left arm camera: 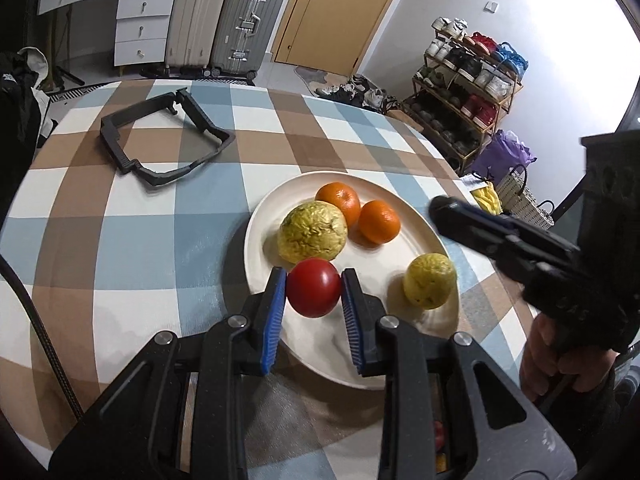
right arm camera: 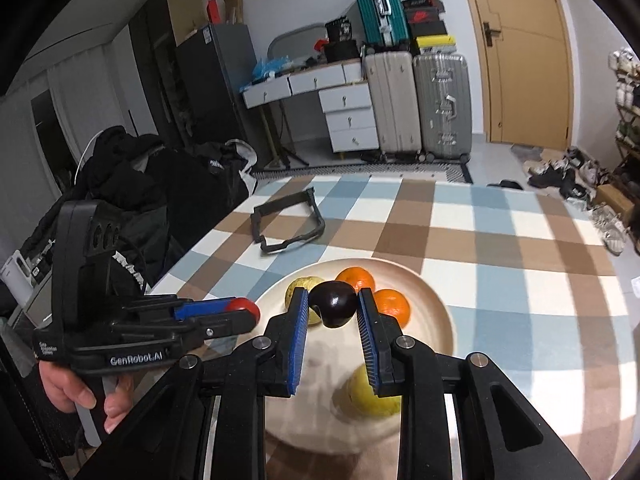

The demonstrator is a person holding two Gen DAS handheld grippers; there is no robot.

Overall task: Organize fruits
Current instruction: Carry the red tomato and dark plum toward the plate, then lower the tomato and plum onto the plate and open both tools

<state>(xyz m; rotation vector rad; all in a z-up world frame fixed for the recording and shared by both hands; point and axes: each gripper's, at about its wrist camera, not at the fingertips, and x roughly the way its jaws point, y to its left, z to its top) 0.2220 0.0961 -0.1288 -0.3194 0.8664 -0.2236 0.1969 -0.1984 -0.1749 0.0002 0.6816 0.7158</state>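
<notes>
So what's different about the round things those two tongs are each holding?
The left tongs grip a bright red, glossy tomato-like fruit, while the right tongs grip a dark, almost black fruit. The red fruit sits at the near rim of the plate; the dark fruit is over the plate's middle, near the oranges. Both are smooth, round and similar in size, pinched between blue pads.

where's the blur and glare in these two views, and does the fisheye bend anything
Left wrist view: blown-out glare on the right wall, the right gripper blurred, the red fruit sharp. Right wrist view: the plate and yellow fruit near the lens are smeared, the dark fruit crisp. Both bend the checked tablecloth.
</notes>
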